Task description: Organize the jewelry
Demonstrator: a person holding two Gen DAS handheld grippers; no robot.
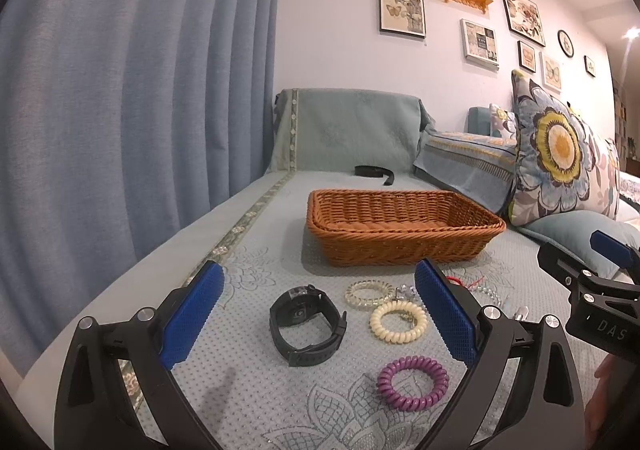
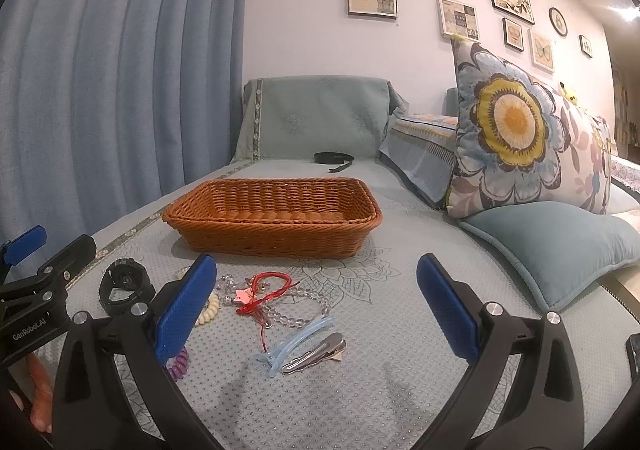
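Observation:
Jewelry lies on the pale blue sofa cover in front of a brown wicker basket (image 1: pixel 400 230) (image 2: pixel 276 217). In the left wrist view I see a black watch (image 1: pixel 306 324), a clear spiral band (image 1: pixel 370 294), a cream spiral band (image 1: pixel 398 320) and a purple spiral band (image 1: pixel 412 382). My left gripper (image 1: pixel 320 322) stands open, with the watch and bands between its fingers' lines. In the right wrist view a red cord bracelet (image 2: pixel 266 292), a clear bead bracelet (image 2: pixel 308 308), a blue hair clip (image 2: pixel 298 342) and a silver hair clip (image 2: pixel 316 356) lie before my open right gripper (image 2: pixel 316 314).
A black strap (image 1: pixel 374 171) (image 2: pixel 334 158) lies behind the basket near the covered backrest. A floral cushion (image 2: pixel 516 133) and a plain blue cushion (image 2: pixel 560 250) sit to the right. Blue curtains (image 1: pixel 120 109) hang on the left. A hand (image 2: pixel 36 398) shows at the lower left.

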